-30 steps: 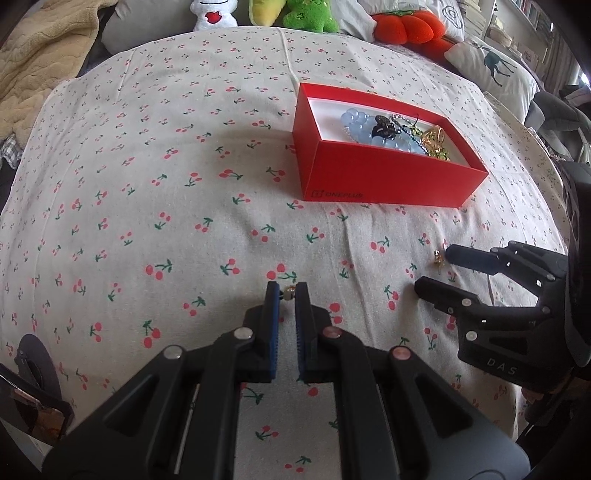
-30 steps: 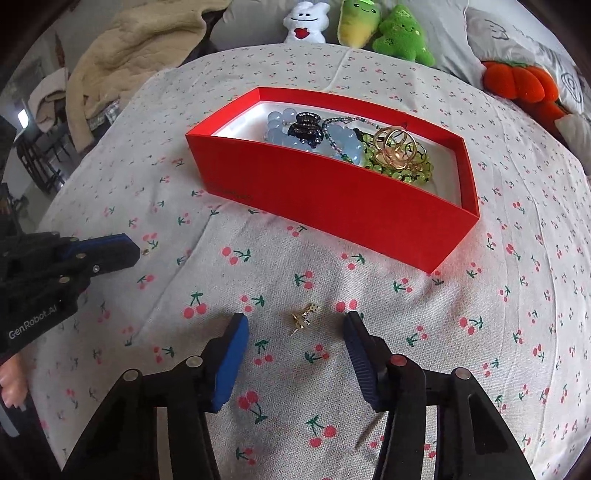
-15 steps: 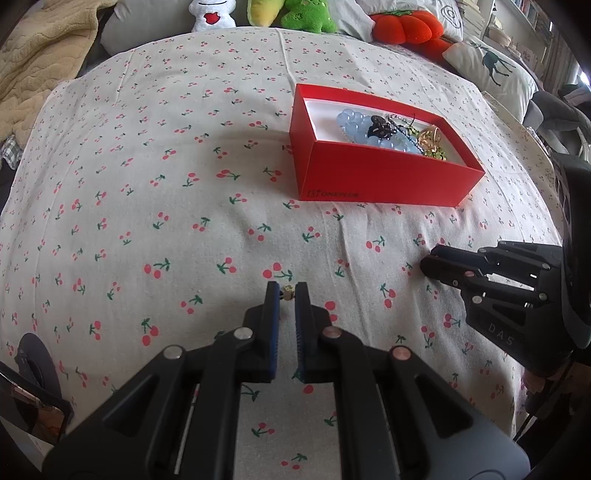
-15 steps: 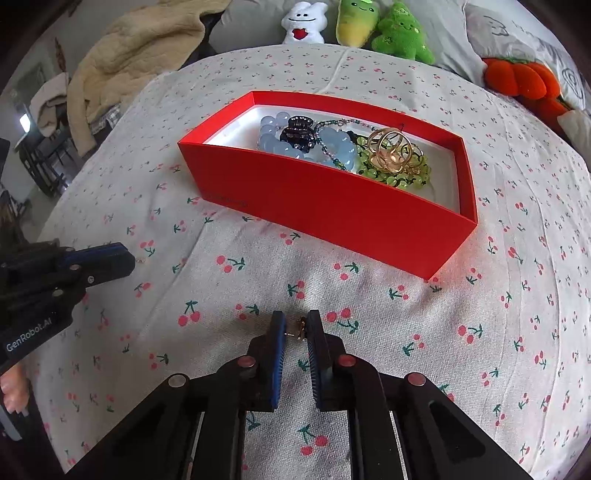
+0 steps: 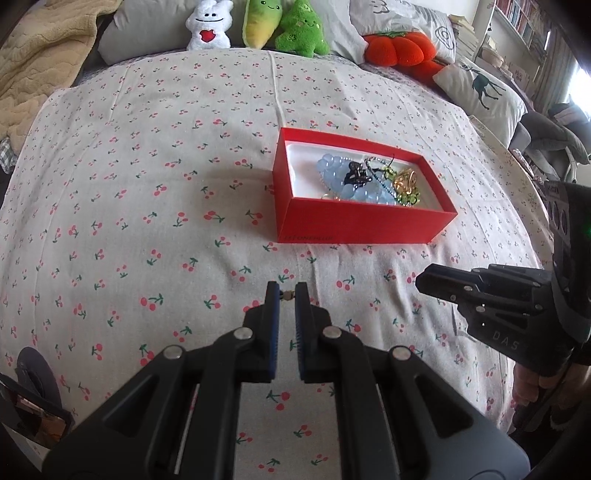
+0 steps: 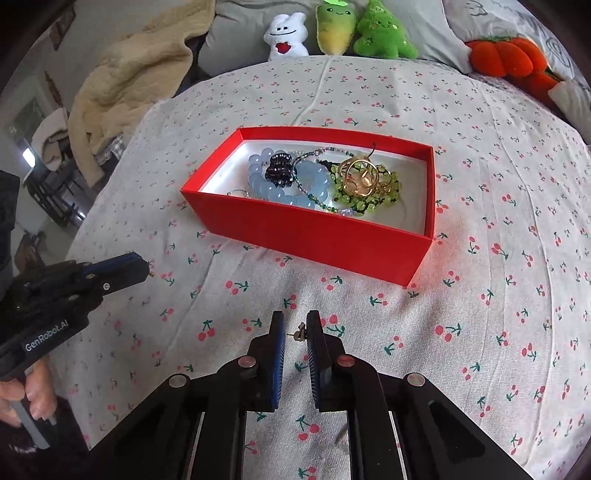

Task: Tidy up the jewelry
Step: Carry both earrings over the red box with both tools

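Observation:
A red box (image 5: 364, 221) (image 6: 306, 236) sits on the cherry-print bedspread and holds blue beads (image 6: 275, 186), a black hair clip (image 6: 279, 168), green beads (image 6: 369, 195) and a gold piece (image 6: 360, 175). My left gripper (image 5: 287, 294) is shut on a small gold earring (image 5: 287, 294), in front of the box and above the bedspread. It also shows in the right wrist view (image 6: 146, 264). My right gripper (image 6: 296, 332) is shut on another small gold earring (image 6: 298, 332), lifted off the bedspread before the box. It shows at the right in the left wrist view (image 5: 424, 282).
Plush toys (image 6: 334, 33), an orange pumpkin cushion (image 5: 397, 50) and pillows (image 5: 484, 88) line the far edge of the bed. A beige blanket (image 6: 122, 81) lies at the far left. The bedspread (image 5: 166, 166) stretches left of the box.
My right gripper closed on the earring on the bedspread and lifted it. My left gripper, still shut on its earring, rose too; the box now looks lower and farther in both views.

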### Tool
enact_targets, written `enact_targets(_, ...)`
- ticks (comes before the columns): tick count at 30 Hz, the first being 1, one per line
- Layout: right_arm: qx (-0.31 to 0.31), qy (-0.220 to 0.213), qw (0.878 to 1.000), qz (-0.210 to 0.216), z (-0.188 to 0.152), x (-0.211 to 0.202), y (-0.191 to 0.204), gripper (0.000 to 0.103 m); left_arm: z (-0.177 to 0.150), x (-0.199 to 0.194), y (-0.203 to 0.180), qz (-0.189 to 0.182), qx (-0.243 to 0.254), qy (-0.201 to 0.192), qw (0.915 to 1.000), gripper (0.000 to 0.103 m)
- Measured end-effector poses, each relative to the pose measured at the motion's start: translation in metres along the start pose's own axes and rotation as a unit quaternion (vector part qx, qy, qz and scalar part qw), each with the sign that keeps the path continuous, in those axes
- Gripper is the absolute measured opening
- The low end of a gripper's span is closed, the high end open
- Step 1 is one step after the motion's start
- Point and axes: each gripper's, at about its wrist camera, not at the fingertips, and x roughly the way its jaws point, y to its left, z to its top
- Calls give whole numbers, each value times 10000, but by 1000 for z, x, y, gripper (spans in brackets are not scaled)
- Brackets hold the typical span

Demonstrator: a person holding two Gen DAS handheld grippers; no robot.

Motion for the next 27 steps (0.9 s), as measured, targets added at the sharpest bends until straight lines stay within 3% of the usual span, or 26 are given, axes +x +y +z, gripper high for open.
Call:
enact_targets(14,535,-652,9964,9,37,-39,-27,12,49,8,-25,-349,-51,-451,9984,9)
enact_targets(27,752,-588,9954,110,58,-17,-52,12,66,46,-32,-78,-220,-427,9988,9)
